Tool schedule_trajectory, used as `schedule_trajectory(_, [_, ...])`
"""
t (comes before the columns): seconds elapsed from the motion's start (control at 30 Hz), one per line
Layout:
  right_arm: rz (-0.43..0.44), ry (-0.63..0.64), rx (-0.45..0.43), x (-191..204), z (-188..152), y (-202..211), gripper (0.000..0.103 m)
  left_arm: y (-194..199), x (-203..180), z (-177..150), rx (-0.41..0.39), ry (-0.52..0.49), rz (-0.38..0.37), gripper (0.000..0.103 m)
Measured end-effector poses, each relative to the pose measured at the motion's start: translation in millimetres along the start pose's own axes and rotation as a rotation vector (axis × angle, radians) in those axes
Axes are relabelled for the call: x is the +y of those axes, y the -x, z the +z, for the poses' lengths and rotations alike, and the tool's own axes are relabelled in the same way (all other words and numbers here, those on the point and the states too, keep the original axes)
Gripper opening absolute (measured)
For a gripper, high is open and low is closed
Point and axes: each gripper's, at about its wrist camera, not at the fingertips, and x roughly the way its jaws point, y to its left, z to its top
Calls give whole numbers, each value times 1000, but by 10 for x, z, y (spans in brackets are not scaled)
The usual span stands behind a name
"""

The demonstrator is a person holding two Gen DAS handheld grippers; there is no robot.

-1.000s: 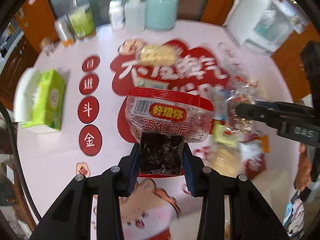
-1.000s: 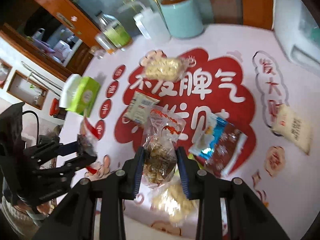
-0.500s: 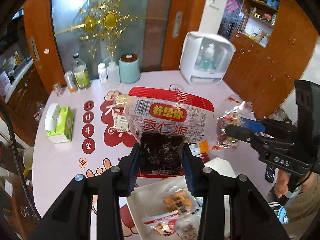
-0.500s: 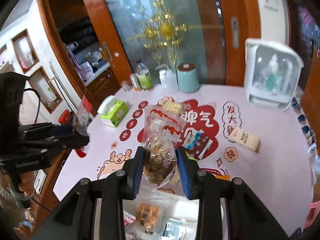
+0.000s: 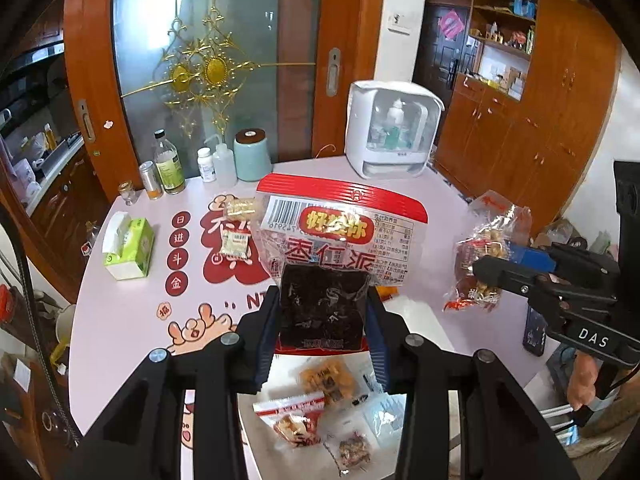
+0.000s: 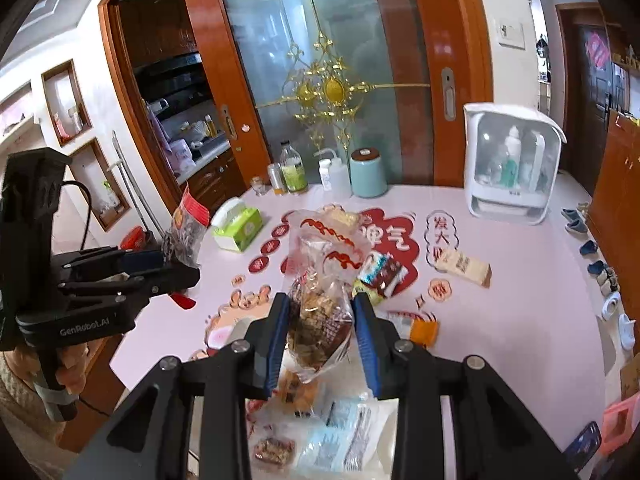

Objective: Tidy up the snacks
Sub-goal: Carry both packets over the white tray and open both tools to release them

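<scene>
My left gripper (image 5: 322,312) is shut on a red-topped clear packet with a dark bar (image 5: 332,264), held high above the round pink table (image 5: 120,320). My right gripper (image 6: 320,320) is shut on a clear bag of brown snacks (image 6: 320,300); it also shows at the right of the left wrist view (image 5: 488,256). A white tray (image 5: 380,412) with several small snack packets lies below both grippers at the table's near edge. More snacks lie on the table: a blue and brown packet (image 6: 382,270), a beige packet (image 6: 464,266), an orange packet (image 6: 424,330).
A green tissue box (image 5: 128,248) stands at the left. Bottles, a can and a teal canister (image 5: 252,158) line the far edge. A white appliance (image 5: 394,132) stands at the back right. A phone (image 5: 534,332) lies at the right edge.
Both grippers have risen and pulled back from the table with their packets. The view now takes in the whole table, the room and the tray below.
</scene>
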Motion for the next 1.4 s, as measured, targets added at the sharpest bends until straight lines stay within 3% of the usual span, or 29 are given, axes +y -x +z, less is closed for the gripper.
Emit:
schedule_trajectory(0.47, [-81,19,145,42,-581,-354,33,-598,-257,-720,159,-55,58,38])
schedule_trajectory(0.67, [-84,53,222,133,-755,-534,34,-786,-272,-898,236,-54,44,40])
schedule_trajectory(0.73, [-88,76,270,180,-828,-620,34,-826,-268,-941,255,-52,47,46])
schedule_trajectory(0.83, [-121,115,303,247,-909,-703,35,-835,-255,-974,261,-50,47,74])
schedule_trajectory(0.87, [-136,127,303,264,-919,-710,40,-821,-255,-979,254,-50,49,80])
schedule_trajectory(1.0, [-160,136,280,288,-904,-674,50,-815,-224,-981,258,-41,53,82])
schedule_trajectory(1.4, [-140,105,296,297,-875,-737,52,-842,-136,-992,279,-8,68,82])
